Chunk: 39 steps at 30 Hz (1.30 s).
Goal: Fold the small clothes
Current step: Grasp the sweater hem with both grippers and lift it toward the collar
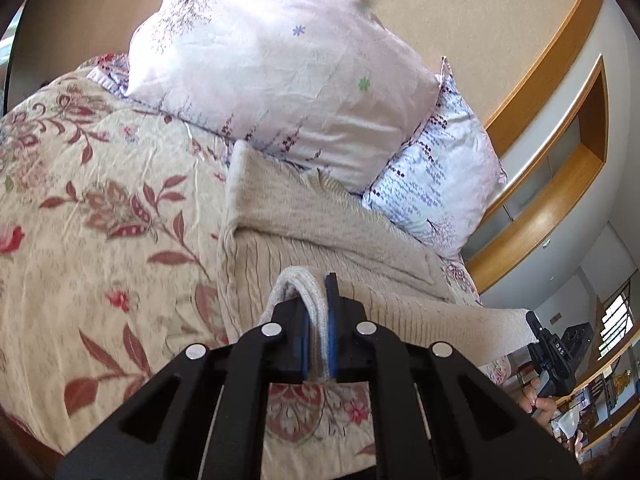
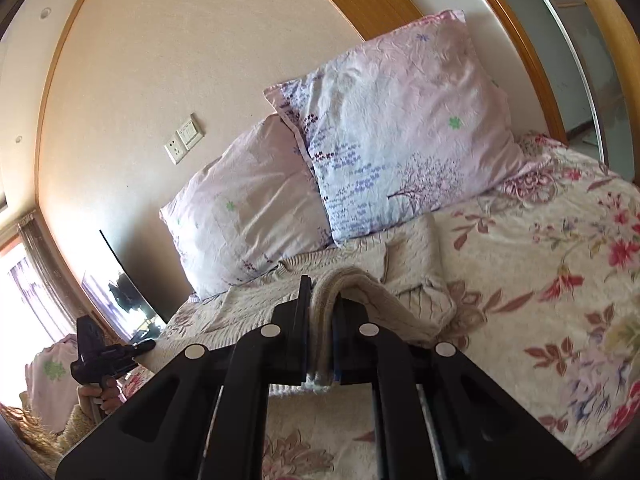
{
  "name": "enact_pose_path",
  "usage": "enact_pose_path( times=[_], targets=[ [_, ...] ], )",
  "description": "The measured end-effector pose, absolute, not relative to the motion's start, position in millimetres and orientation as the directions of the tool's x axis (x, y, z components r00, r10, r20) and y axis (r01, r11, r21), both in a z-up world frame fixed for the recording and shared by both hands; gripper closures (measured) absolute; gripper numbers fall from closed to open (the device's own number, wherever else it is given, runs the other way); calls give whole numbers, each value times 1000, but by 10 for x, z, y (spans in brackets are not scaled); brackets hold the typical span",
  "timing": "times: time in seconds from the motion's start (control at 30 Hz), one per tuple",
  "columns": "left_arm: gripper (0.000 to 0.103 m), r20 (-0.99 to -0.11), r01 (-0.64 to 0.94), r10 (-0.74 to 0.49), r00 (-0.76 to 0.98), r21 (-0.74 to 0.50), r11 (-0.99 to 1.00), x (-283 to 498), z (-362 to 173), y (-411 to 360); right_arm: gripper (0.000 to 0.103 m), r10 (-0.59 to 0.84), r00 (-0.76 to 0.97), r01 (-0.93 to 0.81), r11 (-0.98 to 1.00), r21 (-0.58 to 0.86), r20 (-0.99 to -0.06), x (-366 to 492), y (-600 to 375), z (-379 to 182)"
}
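both grippers, left and right, clamp the sweater; only right view shows a television.

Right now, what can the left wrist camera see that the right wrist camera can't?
Only the left wrist view shows the wooden wall shelf and a barred window. Only the right wrist view shows the wall switch and socket and a dark TV screen. Both show two pillows on the flowered bedspread, the beige knitted sweater, and a claw shut on its edge: left claw, right claw.
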<state>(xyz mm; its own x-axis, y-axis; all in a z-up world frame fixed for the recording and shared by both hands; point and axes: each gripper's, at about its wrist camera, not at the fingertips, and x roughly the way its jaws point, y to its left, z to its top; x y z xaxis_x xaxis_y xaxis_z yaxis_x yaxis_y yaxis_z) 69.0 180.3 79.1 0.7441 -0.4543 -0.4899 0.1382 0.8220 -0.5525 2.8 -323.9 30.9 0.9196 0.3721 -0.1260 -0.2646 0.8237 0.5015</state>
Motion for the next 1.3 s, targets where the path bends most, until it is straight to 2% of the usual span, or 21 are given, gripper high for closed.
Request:
enact_pose_path(
  times=[0.17,0.3,0.6,0.9,1.1,1.3],
  targets=[
    [97,-503,136,-397,768,-479,867,1139,1071,1722,95,321,939,-238,865,442,-122,352,-3167,535],
    [97,-502,116,-372,781,-469,876,1517,1183,1699,95,287,950,-207,878,432,-127,648,-3164,651],
    [97,-539,41,-303,786,-443,895,2276,1038,1612,95,191,964,-112,921,373,-183,1279,-3109,692],
    [97,-581,-29,-260,772,-440,897,2809,739,1541,95,156,937,-11,908,419,-313,1957,-3243,428],
    [97,-628,-93,-218,747,-423,901,3091,450,1476,95,166,888,94,847,523,-429,2442,-3406,102],
    [97,-641,-126,-222,735,-452,883,3214,298,1500,95,190,869,130,803,582,-457,2646,-3457,-50]
  ],
)
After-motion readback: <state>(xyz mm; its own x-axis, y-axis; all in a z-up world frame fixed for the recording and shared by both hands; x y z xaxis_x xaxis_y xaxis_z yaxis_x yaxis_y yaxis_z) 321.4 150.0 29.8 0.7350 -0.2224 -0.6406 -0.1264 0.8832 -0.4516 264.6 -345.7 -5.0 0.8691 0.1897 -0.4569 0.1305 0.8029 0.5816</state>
